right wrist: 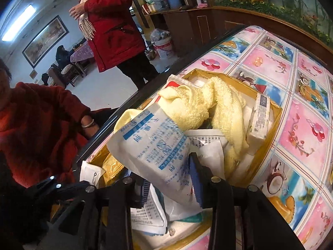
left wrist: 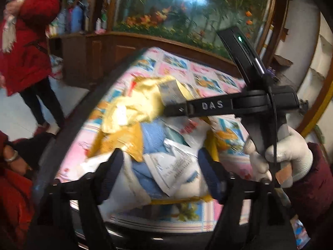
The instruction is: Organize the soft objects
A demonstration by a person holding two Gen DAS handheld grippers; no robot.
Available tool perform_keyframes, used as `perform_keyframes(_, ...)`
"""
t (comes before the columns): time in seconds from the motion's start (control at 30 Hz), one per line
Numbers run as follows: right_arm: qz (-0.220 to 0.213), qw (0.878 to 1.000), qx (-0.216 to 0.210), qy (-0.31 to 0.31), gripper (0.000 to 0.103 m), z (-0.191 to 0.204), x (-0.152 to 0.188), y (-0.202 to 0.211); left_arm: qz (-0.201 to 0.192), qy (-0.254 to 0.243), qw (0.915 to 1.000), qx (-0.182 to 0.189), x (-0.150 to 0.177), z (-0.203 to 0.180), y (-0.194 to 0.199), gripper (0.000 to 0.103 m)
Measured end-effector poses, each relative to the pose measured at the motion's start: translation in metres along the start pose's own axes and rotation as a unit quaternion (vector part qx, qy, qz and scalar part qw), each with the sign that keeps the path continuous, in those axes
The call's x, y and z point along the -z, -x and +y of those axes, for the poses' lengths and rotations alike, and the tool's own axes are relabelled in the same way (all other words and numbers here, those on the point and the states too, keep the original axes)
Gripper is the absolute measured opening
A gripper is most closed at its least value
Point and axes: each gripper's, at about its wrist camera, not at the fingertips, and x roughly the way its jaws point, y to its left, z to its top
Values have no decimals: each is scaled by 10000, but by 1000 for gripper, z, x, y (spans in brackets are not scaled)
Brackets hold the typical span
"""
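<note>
A gold cardboard box [right wrist: 276, 112] on the table holds a pale yellow towel [right wrist: 193, 104], several white printed packets and a blue cloth [left wrist: 154, 137]. My right gripper [right wrist: 169, 173] hangs over the box's near end, open. A white packet with blue print [right wrist: 149, 145] lies between its fingers, draped over the left one, and the right pad's blue face [right wrist: 195, 179] shows bare. In the left wrist view a white-gloved hand [left wrist: 287, 156] holds that gripper [left wrist: 166, 108], its tip by the yellow towel [left wrist: 141, 102]. My left gripper [left wrist: 161, 170] is open wide above packets [left wrist: 177, 166], gripping nothing.
The table [right wrist: 291, 83] wears a pink picture-patterned cover and has a dark rim on its left. One person in a red coat [right wrist: 112, 31] stands beyond that edge, another in red [right wrist: 35, 129] sits close by it. A wooden cabinet with an aquarium [left wrist: 166, 10] runs behind.
</note>
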Motion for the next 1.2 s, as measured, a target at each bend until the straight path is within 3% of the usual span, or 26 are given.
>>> perform_keyframes(0.1,-127,9997,-160,-158,47,-3,0,4,-402,-65,9960,-799,-4,-1,6,84)
perform_keyframes(0.2,-379,9989,-153,-220,60,-6,4,21,-581,-173,9836,-1700,-4,-3,4,86)
perform_keyframes(0.27,-589,9980,-81,-220,64,-7,9,36,-652,-273,9769,-2016,-3,-7,2,86)
perform_keyframes(0.43,-1010,9942,-29,-363,74,-13,29,67,-566,-291,9775,-2013,0,-8,-2,86)
perform_keyframes(0.6,-1240,9911,103,-471,77,-23,53,86,-389,-443,9759,-2103,4,-24,-4,86)
perform_keyframes(1.2,-1342,9850,112,-1079,79,-68,116,107,-105,-869,9753,-2029,10,-72,-9,86)
